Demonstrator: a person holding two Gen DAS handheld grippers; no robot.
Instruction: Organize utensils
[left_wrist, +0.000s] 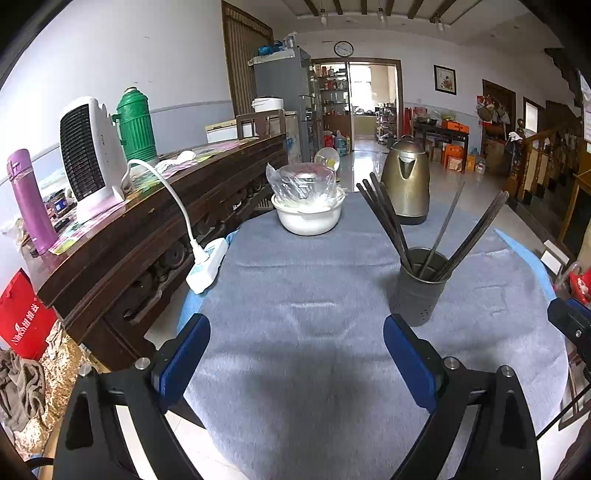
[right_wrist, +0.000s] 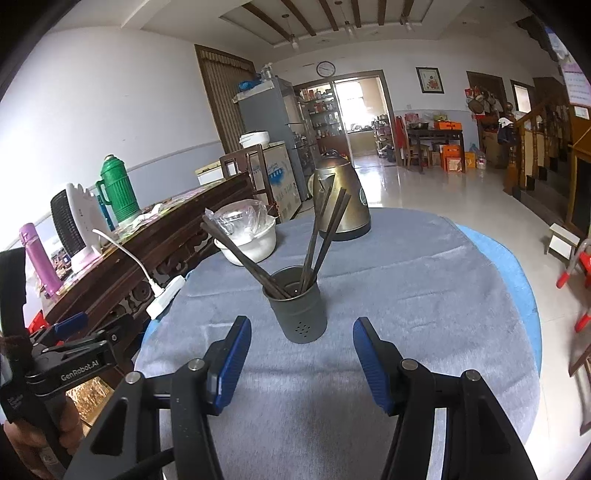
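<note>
Nearest the cameras, both grippers hover over a round tabletop (right_wrist: 461, 280) draped in a grey towel. The right gripper (right_wrist: 301, 363) has its blue-padded fingers spread apart with nothing between them, and only bare cloth lies beneath. The left gripper (left_wrist: 295, 356) is likewise spread wide and empty; in the right wrist view its black frame sits at the left edge, gripped by a person's hand (right_wrist: 44, 439).

Just beyond the right gripper's fingertips stands the dark metal utensil holder (right_wrist: 297, 306), upright on the towel, with small holes punched low in its wall. In the left wrist view it sits just past the right-hand finger. Dark chopsticks (right_wrist: 327, 230) stand in it, fanning out to both sides and leaning on the rim.

Further back, a white bowl (left_wrist: 308, 218) carries a container wrapped in clear plastic, and a brass-coloured electric kettle (left_wrist: 406, 184) stands beside it, near the far edge. A white power strip (left_wrist: 207, 264) rests at the tabletop's left edge. To the left, a dark wooden sideboard (left_wrist: 155, 225) bears a white fan heater (left_wrist: 90, 155), a green thermos (left_wrist: 135, 123) and a purple bottle (left_wrist: 29, 203).
</note>
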